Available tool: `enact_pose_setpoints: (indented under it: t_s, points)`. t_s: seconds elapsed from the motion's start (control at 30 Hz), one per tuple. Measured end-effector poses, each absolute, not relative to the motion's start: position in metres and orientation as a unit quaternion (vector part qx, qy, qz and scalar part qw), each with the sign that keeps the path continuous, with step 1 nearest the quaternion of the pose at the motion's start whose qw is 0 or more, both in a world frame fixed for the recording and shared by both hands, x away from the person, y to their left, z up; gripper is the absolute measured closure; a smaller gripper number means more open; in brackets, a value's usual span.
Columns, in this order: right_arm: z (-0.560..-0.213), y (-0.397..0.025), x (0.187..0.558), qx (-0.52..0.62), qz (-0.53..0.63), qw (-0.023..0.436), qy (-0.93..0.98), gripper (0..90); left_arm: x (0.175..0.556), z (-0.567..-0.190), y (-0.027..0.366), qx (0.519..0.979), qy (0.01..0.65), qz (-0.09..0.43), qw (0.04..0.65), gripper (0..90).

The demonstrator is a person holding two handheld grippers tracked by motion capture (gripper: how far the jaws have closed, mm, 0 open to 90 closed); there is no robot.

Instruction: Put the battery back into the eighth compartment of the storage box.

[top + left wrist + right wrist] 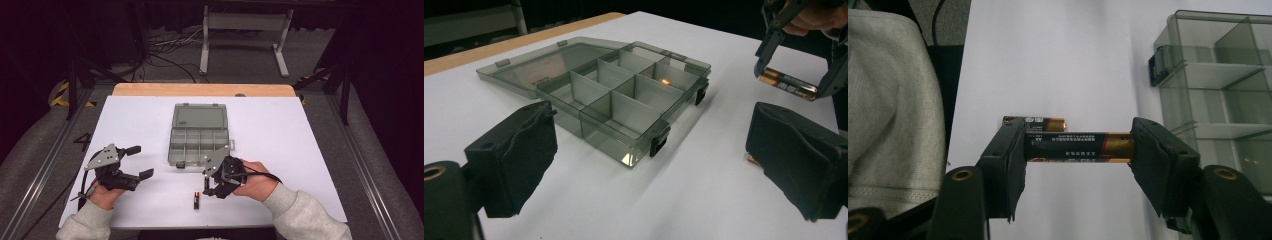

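Clamped end to end between my right gripper's [1075, 150] jaws is a black-and-copper cylindrical battery [1075, 146], lifted just off the white table [280, 130] near its front edge. It feels small, rigid and smooth, likely to slip or pivot; gripping across its middle would hold better. Another matching battery [196, 199] lies on the table just beneath. My left gripper [134, 162] waits left, jaws apart. Beyond sits the open smoky-grey plastic compartment box [198, 145].
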State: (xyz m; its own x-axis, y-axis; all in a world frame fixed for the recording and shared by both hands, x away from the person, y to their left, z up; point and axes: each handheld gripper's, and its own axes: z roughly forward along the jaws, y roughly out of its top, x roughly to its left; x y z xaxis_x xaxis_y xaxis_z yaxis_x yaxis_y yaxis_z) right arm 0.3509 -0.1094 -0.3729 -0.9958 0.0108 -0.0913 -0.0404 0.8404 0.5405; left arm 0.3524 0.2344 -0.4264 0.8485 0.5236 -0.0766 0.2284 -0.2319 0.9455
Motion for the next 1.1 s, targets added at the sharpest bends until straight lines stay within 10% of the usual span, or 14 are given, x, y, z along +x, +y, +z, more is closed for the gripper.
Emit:
enact_pose_setpoints:
  t_s: [1.1]
  points:
    - [-0.349,-0.13,0.402,0.006,0.284,0.063,0.957,41.6,0.353,-0.426,0.236,0.776,0.243,0.127,0.568,6.7]
